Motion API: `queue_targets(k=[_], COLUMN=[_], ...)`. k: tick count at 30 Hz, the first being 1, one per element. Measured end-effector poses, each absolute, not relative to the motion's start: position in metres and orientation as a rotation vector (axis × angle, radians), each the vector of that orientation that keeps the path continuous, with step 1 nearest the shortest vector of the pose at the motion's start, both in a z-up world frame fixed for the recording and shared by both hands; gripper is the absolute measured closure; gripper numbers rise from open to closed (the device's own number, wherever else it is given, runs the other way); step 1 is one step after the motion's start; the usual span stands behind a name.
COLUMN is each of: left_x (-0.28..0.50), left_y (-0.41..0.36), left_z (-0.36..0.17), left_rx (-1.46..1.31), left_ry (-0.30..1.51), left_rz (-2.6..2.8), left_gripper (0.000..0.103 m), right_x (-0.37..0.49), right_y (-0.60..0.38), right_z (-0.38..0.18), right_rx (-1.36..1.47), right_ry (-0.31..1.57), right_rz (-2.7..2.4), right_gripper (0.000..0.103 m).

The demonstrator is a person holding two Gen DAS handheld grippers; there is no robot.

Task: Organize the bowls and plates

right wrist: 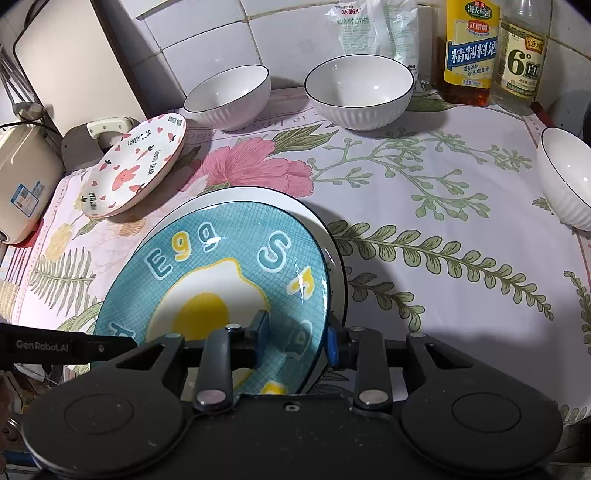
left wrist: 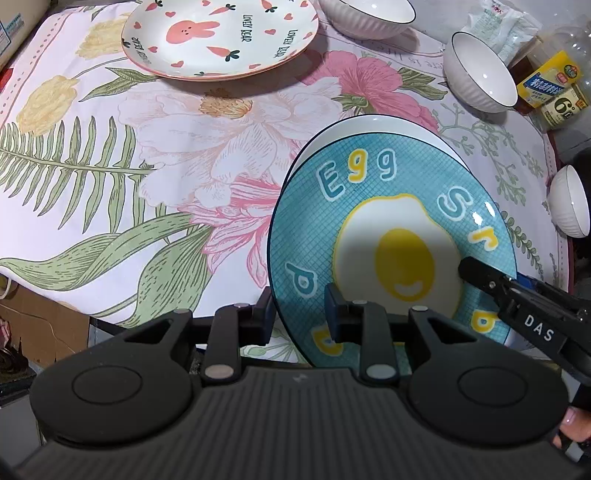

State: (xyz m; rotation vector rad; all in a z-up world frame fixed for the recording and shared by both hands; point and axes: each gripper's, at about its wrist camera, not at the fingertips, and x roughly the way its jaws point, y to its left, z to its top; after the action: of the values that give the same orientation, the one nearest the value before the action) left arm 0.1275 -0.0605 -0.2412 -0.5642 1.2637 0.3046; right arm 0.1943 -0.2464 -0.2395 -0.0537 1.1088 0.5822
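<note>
A blue plate [left wrist: 391, 221] [right wrist: 221, 266] printed with a fried egg lies tilted on a white dark-rimmed plate [left wrist: 369, 125] [right wrist: 258, 195] near the table's front edge. My left gripper [left wrist: 299, 315] is shut on the blue plate's near-left rim. My right gripper [right wrist: 297, 338] straddles its right rim, open, pads not pressing. A bunny-and-carrot plate [left wrist: 221, 37] [right wrist: 136, 166] leans tilted at the far left. Three white ribbed bowls stand apart: two at the back [right wrist: 229, 92] [right wrist: 360, 90], one at the right edge [right wrist: 565, 177].
Two bottles [right wrist: 469, 51] [right wrist: 521, 51] and a plastic bag [right wrist: 373, 29] stand against the tiled back wall. A cream appliance [right wrist: 22, 184] sits at the left, beside a grey object with a cream handle [right wrist: 107, 129]. Floral cloth [left wrist: 166, 166] covers the table.
</note>
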Motion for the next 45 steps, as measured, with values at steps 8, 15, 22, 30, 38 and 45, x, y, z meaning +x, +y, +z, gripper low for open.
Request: queue_targets(k=[8, 15, 22, 30, 38, 45], left_x=[0.139, 0.147, 0.147, 0.131, 0.092, 0.069], left_y=[-0.063, -0.061, -0.063, -0.067, -0.052, -0.031], left_z=[-0.244, -0.241, -0.245, -0.210, -0.150, -0.105], left_rx=[-0.532, -0.506, -0.491, -0.431, -0.410, -0.409], left_ry=[1.314, 1.349, 1.348, 1.307, 1.232, 1.154], left_rz=[0.295, 0.293, 0.308, 0.275, 0.265, 0.275], left_gripper=[0.073, 0.076, 0.082, 0.082, 0.081, 0.078], right_x=[0.208, 0.217, 0.213, 0.192, 0.154, 0.151], right_y=[-0.243, -0.248, -0.251, -0.245, -0.249, -0.239], right_z=[-0.241, -0.237, -0.218, -0.204, -0.156, -0.118], right_rx=[-0.030, 0.045, 0.072, 0.030, -0.028, -0.048], right_ry=[1.157, 1.204, 1.148, 1.105, 0.973, 0.919], right_rz=[0.575, 0.527, 0.508, 0.564, 0.746, 0.786], right_gripper=[0.062, 0.060, 0.049, 0.049, 0.049, 0.049])
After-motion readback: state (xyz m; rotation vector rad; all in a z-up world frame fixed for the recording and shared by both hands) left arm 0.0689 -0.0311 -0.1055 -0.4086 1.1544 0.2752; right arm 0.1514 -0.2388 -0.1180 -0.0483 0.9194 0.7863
